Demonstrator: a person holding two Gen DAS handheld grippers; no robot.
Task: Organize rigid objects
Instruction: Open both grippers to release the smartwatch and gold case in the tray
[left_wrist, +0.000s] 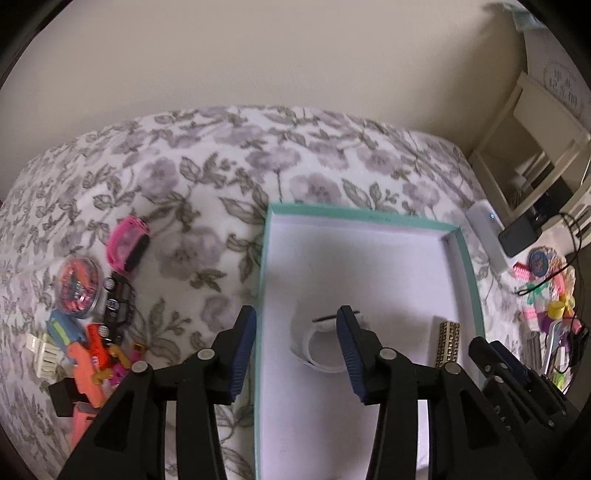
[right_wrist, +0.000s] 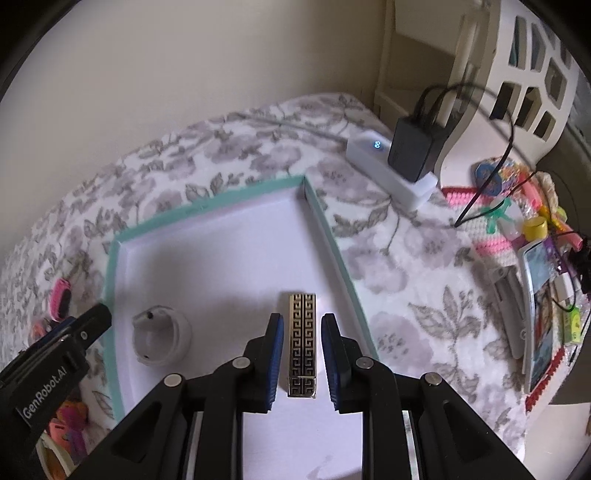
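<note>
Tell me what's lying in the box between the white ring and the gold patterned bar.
Nothing: only bare white box floor separates the white ring from the gold patterned bar, clearest in the right wrist view.

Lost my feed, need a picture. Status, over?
Left tool open above white ring. Right tool narrowly open over gold patterned case. Both lie in teal tray. Nothing obstructing.

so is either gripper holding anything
Nothing held. The left gripper is open over the ring; the right gripper straddles the bar without touching.
</note>
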